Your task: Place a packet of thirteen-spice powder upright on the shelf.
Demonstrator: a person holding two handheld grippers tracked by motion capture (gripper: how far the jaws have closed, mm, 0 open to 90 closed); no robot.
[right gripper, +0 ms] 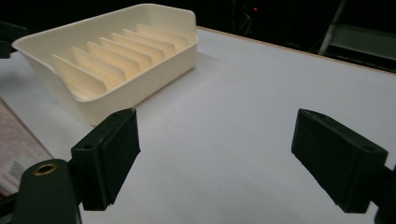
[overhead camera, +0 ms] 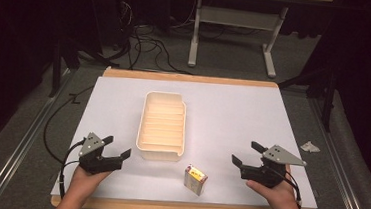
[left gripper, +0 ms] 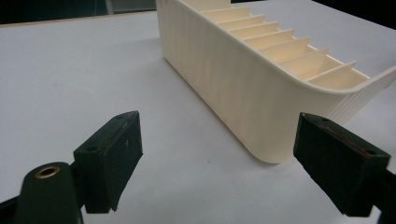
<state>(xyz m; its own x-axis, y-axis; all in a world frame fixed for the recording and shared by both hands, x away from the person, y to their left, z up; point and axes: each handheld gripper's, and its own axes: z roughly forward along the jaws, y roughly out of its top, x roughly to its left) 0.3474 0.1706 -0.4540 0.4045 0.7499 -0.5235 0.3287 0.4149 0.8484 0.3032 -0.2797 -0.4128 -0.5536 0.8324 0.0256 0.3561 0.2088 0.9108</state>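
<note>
The small box [overhead camera: 195, 179] stands upright on the surface [overhead camera: 232, 118], just in front of the slotted tray [overhead camera: 162, 125], between both tools. The right tool [overhead camera: 245, 158] is somewhat nearer, the left tool [overhead camera: 118, 148] slightly farther; both gape empty.

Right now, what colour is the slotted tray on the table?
Cream, nearly off-white, all over the slotted tray; the left gripper view shows it best.
</note>
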